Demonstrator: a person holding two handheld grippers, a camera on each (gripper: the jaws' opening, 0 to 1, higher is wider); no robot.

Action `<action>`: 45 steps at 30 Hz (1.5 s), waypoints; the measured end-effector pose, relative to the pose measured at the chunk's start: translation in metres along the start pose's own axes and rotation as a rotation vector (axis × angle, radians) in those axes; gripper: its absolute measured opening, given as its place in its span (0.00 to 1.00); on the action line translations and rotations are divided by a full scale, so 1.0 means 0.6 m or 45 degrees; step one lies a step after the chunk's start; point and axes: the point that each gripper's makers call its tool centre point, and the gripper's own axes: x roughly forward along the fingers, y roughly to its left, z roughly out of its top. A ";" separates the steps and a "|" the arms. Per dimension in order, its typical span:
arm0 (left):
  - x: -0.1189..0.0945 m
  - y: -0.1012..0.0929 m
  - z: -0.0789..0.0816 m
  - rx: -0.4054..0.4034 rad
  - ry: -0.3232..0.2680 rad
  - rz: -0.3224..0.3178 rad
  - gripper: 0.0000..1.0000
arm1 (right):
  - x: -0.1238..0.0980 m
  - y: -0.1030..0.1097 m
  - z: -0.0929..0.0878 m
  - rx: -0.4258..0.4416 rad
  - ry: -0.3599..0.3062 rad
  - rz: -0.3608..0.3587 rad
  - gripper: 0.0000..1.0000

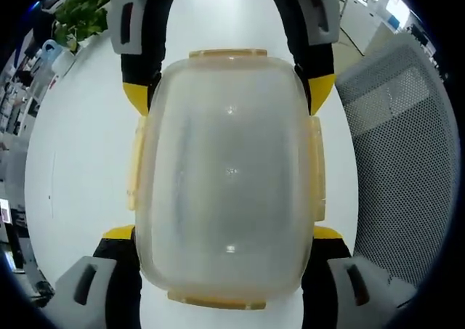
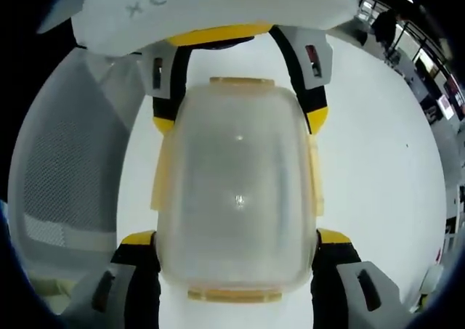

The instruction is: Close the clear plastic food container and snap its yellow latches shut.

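In the left gripper view, the clear container [image 1: 229, 180] lies on the white table [image 1: 80, 147], lid on, between 2 grippers facing each other. The left gripper [image 1: 225, 271] rises from the bottom with its yellow-tipped jaws spread wide, straddling the container's near end. The right gripper [image 1: 229, 89] does the same at the far end. Yellow latches [image 1: 315, 169] run along the sides and ends. A grey mesh chair [image 1: 407, 162] stands beside the table and a plant [image 1: 80, 9] sits far off.

In the right gripper view, the picture mirrors: the right gripper [image 2: 236, 260] is spread around the near end, the left one [image 2: 240, 104] around the far end, and the container [image 2: 236, 191] lies between.

I can't tell whether any latch is locked. Uneven pressing from either end could slide the container on the slick table or pop the lid askew.
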 end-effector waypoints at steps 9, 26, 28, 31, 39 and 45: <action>-0.005 -0.006 -0.020 -0.027 0.021 0.005 0.94 | 0.007 0.003 0.018 -0.026 -0.003 0.006 0.87; -0.014 -0.010 -0.064 -0.033 0.069 0.006 0.94 | 0.023 0.005 0.058 -0.039 -0.004 0.006 0.87; -0.015 -0.010 -0.069 -0.039 0.070 0.007 0.94 | 0.025 0.005 0.063 -0.044 -0.001 0.007 0.87; -0.016 -0.011 -0.077 -0.044 0.076 0.008 0.94 | 0.028 0.005 0.071 -0.050 0.001 0.009 0.87; -0.021 -0.012 -0.104 -0.053 0.098 0.009 0.94 | 0.038 0.003 0.094 -0.062 -0.001 0.012 0.87; -0.026 -0.011 -0.123 -0.053 0.102 0.009 0.94 | 0.045 0.002 0.113 -0.063 -0.005 0.009 0.87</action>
